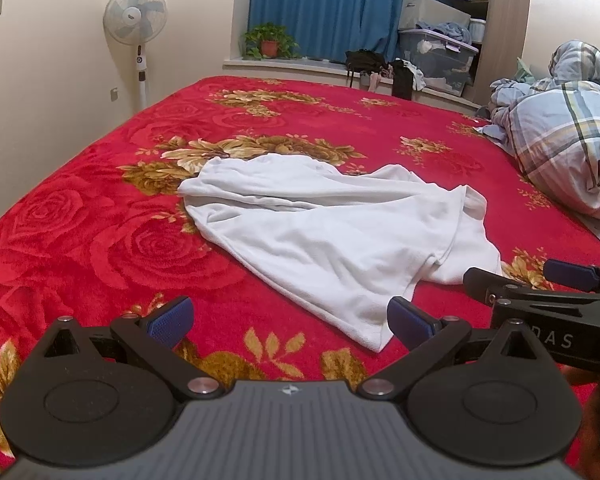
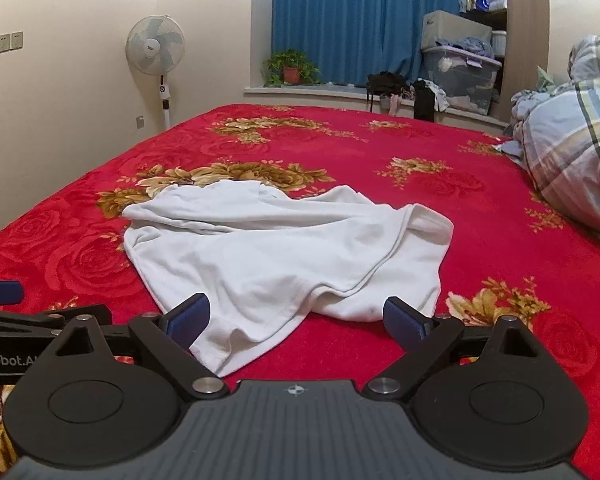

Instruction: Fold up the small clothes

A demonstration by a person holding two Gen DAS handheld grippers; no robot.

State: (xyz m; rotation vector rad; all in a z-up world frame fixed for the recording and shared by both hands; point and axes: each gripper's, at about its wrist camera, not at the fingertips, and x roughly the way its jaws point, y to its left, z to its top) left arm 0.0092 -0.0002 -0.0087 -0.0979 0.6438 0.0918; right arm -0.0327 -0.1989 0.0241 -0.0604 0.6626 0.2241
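1. White garment (image 2: 284,256) lies crumpled on the bed (image 2: 480,208), straight ahead of both tools — long axis running left-far to right-near.
2. Right tool (image 2: 296,320), fingers spread and empty, straddles its near hem — nearer.
3. Left tool (image 1: 290,322), spread too, sits just left of that corner.

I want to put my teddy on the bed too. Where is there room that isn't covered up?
Bare red blanket lies between the white garment and the window ledge, and along the fan side. There is a smaller strip between the garment and the plaid quilt. It is crowded near the left gripper and right gripper, both open.
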